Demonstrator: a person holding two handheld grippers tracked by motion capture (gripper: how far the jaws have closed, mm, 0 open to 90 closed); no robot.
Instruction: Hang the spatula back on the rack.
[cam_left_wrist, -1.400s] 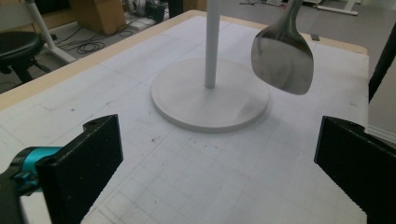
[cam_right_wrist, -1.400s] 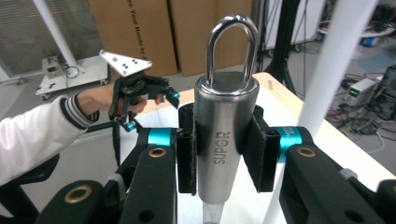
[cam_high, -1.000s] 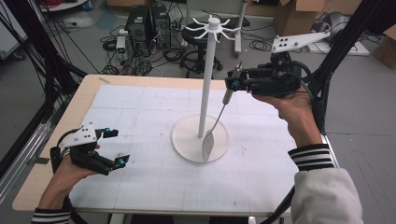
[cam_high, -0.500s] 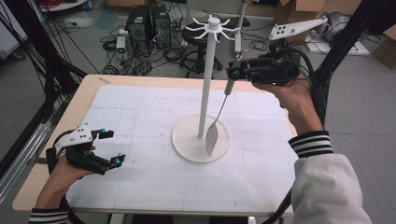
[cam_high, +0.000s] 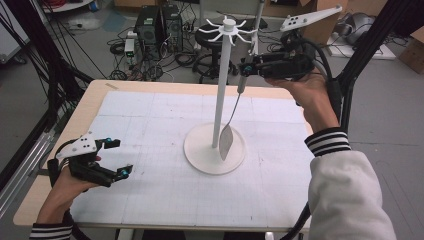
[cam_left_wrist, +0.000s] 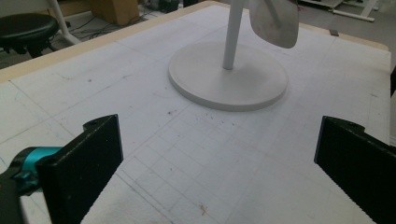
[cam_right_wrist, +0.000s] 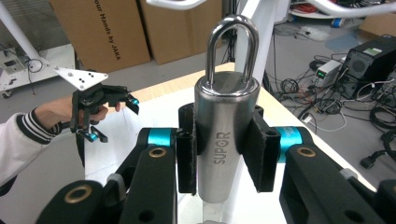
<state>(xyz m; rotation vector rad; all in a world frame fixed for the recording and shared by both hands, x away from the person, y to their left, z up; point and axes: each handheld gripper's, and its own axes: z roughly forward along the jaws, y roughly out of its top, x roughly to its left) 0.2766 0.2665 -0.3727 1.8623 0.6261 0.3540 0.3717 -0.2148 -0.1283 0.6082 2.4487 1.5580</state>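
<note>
Steel spatula, round handle, clamped in right gripper, blade seemingly flat

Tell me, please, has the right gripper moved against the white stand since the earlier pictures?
Yes: the right gripper, shut on the spatula, has risen up the white stand toward its hooks.

Three cameras around the white stand

The high view looks forward and down on it from above the near edge. The left gripper view faces its base low and close; the right gripper view looks past its pole from very near.
</note>
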